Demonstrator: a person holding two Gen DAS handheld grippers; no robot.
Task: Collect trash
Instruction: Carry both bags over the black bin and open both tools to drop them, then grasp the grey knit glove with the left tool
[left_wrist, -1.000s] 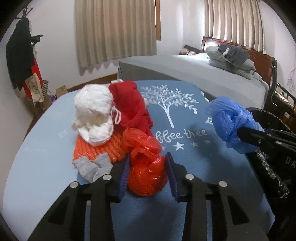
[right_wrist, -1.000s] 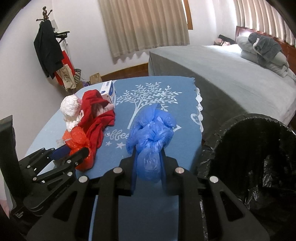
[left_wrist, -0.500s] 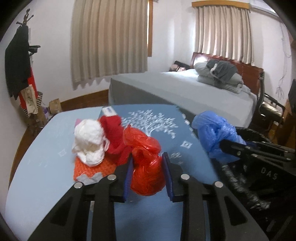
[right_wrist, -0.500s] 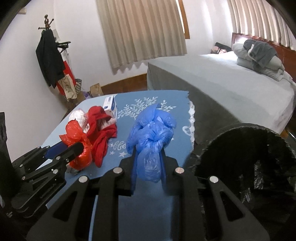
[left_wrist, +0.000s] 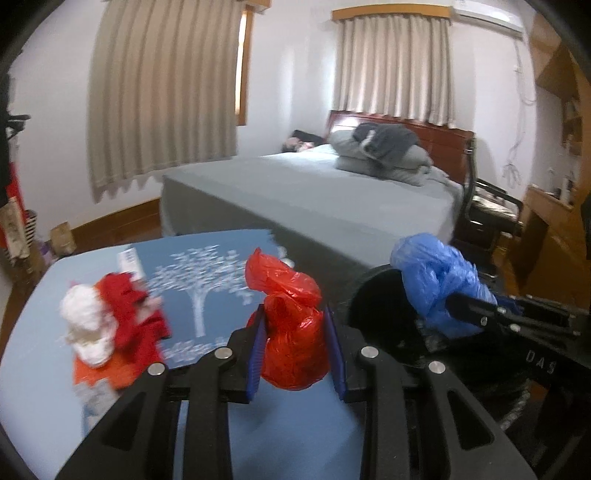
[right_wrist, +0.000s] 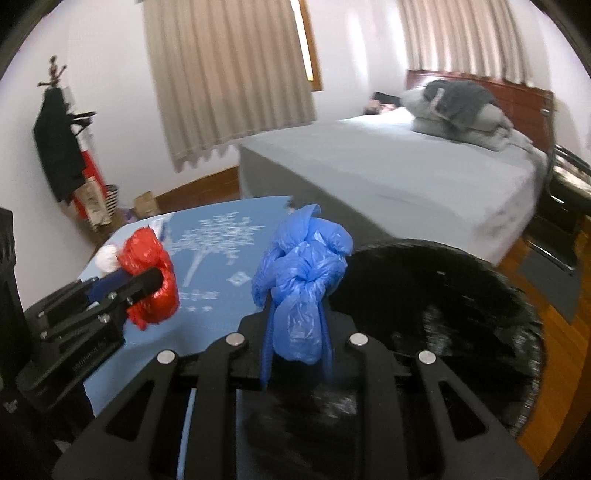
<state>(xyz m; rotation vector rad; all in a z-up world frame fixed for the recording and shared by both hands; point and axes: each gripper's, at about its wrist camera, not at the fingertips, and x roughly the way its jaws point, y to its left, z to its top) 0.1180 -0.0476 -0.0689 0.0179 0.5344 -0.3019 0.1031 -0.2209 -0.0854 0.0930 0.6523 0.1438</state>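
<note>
Left gripper (left_wrist: 297, 349) fingers clamp red bag (left_wrist: 290, 328); right gripper (right_wrist: 295, 341) fingers clamp blue bag (right_wrist: 301, 280).

The red bag (left_wrist: 291, 332) is seen to be thin crinkled plastic with a glossy sheen, and the blue bag (right_wrist: 301, 284) is of the same crumpled film, slightly duller. Both are clamped between matt black plastic fingers set with bright metal screw heads, on the left gripper (left_wrist: 295, 354) and the right gripper (right_wrist: 295, 347). The bin liner (right_wrist: 461, 295) is shown as shiny black plastic film. The worktop (left_wrist: 37, 387) is covered by smooth matt blue cloth. Fluffy white fabric (left_wrist: 86, 328) and soft red cloth (left_wrist: 136, 317) are noted, and polished wood on the headboard (left_wrist: 439, 144).
</note>
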